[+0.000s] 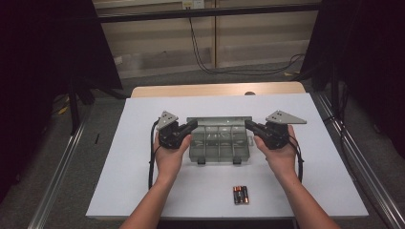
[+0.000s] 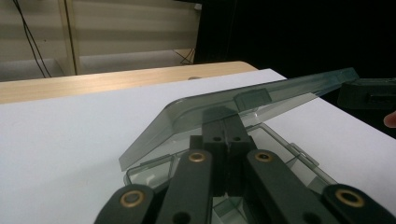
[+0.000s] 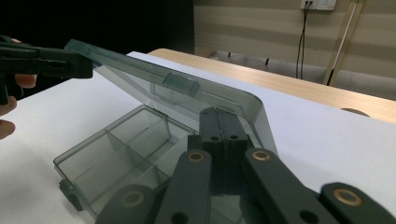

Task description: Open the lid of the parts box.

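While both hands hold closed grippers — left gripper (image 1: 192,125) and right gripper (image 1: 249,125) — under the raised lid (image 2: 261,95) of a smoky plastic box (image 1: 218,141) mid-table, it looks light, stiff, slippery — best lifted by the lid's side edges.

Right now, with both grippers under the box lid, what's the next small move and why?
Probably keep tipping the lid up and back until it stays open by itself. Both shut grippers, left and right, prop its corners, it is only partly raised over the box, and the batteries wait in front on the table.
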Motion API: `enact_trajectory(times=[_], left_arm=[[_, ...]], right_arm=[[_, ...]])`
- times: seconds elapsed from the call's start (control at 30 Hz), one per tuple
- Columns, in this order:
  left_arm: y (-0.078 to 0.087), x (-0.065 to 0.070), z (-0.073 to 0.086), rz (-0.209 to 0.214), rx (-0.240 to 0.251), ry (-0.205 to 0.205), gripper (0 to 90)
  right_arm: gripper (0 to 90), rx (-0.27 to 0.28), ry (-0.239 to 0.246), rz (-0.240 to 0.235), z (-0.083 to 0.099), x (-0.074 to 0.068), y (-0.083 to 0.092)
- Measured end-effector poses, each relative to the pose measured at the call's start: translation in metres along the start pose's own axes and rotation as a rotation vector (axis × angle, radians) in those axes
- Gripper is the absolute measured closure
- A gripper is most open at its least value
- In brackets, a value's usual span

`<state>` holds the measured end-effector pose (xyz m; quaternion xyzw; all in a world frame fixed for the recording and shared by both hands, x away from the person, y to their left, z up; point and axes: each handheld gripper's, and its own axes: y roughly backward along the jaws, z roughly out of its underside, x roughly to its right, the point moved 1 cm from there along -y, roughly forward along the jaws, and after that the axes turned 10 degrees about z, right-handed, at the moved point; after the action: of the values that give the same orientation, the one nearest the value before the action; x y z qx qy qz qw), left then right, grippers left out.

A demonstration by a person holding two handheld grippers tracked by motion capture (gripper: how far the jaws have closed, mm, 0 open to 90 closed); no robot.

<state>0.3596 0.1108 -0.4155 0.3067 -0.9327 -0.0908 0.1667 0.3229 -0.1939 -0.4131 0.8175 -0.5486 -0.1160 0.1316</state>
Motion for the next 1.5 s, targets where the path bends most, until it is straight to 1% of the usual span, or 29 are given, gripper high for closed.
enact_trajectory(times=[0.03,0.1,0.17,0.23,0.37,0.4,0.47,0.5,0.57,0.63,0.67,0.7,0.73,0.77,0.8,0.83,0.87,0.9,0.93,1.0,1.07,1.1,1.13,1.2,1.27,1.33,1.37,1.43,1.5], left_arm=[[-0.001,0.001,0.0,0.002,0.012,0.006,90.0],[-0.001,0.002,-0.002,0.005,0.017,0.004,90.0],[0.0,0.002,-0.003,0.001,0.018,0.001,90.0],[0.0,0.002,-0.004,0.005,0.022,0.002,90.0],[0.003,-0.001,-0.004,-0.005,0.016,-0.012,90.0],[0.004,-0.001,-0.004,-0.006,0.025,0.003,90.0],[0.006,-0.004,-0.003,-0.008,0.015,-0.007,90.0],[0.008,-0.004,-0.003,-0.012,0.01,-0.001,89.2],[0.011,-0.005,-0.001,-0.024,0.018,0.005,80.6],[0.015,-0.007,0.001,-0.019,0.028,0.008,72.9],[0.015,-0.007,0.002,-0.017,0.043,0.018,68.9],[0.017,-0.009,0.003,-0.021,0.041,0.012,64.5],[0.019,-0.01,0.003,-0.029,0.039,0.012,59.8],[0.021,-0.012,0.003,-0.037,0.049,0.022,53.4],[0.022,-0.013,0.002,-0.087,0.061,0.039,41.5],[0.022,-0.016,0.001,-0.145,0.061,0.058,24.0],[0.021,-0.019,0.0,-0.159,0.053,0.076,10.2],[0.02,-0.021,0.0,-0.177,0.037,0.075,3.9],[0.017,-0.024,-0.001,-0.169,0.026,0.075,0.6],[0.012,-0.027,0.0,-0.159,-0.007,0.063,0.0],[0.006,-0.028,0.001,-0.15,-0.017,0.055,2.2],[0.004,-0.029,0.001,-0.162,-0.023,0.052,3.2],[0.002,-0.03,0.001,-0.164,-0.03,0.056,5.9],[-0.002,-0.034,0.0,-0.161,-0.045,0.058,12.6],[-0.004,-0.038,-0.001,-0.174,-0.051,0.055,20.2],[-0.004,-0.042,-0.002,-0.152,-0.041,0.061,28.6],[-0.005,-0.042,-0.002,-0.146,-0.038,0.054,33.9],[-0.006,-0.041,-0.002,-0.135,-0.037,0.036,40.9],[-0.008,-0.04,-0.001,-0.144,-0.039,0.025,47.3]], right_arm=[[90.0,0.002,0.006,-0.003,-0.001,0.0,0.0],[90.0,0.003,-0.002,-0.002,-0.002,-0.001,-0.001],[90.0,0.006,0.005,-0.002,-0.004,-0.001,-0.002],[90.0,0.008,0.001,-0.002,-0.005,-0.001,-0.003],[90.0,0.014,-0.004,-0.003,-0.007,-0.001,-0.006],[90.0,0.013,-0.008,-0.002,-0.007,0.0,-0.006],[90.0,0.012,-0.012,0.0,-0.007,0.0,-0.007],[90.0,0.013,-0.01,-0.003,-0.008,0.001,-0.008],[90.0,0.013,-0.012,0.0,-0.009,0.001,-0.008],[90.0,0.017,-0.012,0.001,-0.009,0.002,-0.009],[90.0,0.016,-0.018,0.001,-0.01,0.002,-0.01],[90.0,0.016,-0.018,-0.001,-0.01,0.002,-0.01],[90.0,0.016,-0.017,0.0,-0.01,0.002,-0.011],[90.0,0.015,-0.015,-0.003,-0.01,0.002,-0.011],[90.0,0.015,-0.014,-0.002,-0.011,0.003,-0.011],[90.0,0.018,-0.016,0.001,-0.011,0.003,-0.011],[90.0,0.017,-0.017,-0.001,-0.011,0.003,-0.012],[90.0,0.016,-0.017,-0.001,-0.011,0.003,-0.012],[90.0,0.016,-0.02,-0.002,-0.011,0.003,-0.012],[90.0,0.016,-0.021,-0.001,-0.011,0.003,-0.012],[90.0,0.018,-0.022,0.0,-0.012,0.004,-0.013],[90.0,0.017,-0.023,0.001,-0.012,0.004,-0.013],[90.0,0.018,-0.023,0.004,-0.012,0.005,-0.013],[90.0,0.02,-0.028,0.006,-0.013,0.005,-0.014],[90.0,0.02,-0.027,0.003,-0.013,0.005,-0.014],[90.0,0.017,-0.026,0.003,-0.013,0.006,-0.015],[90.0,0.015,-0.028,0.003,-0.014,0.005,-0.015],[90.0,0.017,-0.024,0.003,-0.014,0.006,-0.016],[90.0,0.019,-0.026,0.006,-0.015,0.006,-0.017]])
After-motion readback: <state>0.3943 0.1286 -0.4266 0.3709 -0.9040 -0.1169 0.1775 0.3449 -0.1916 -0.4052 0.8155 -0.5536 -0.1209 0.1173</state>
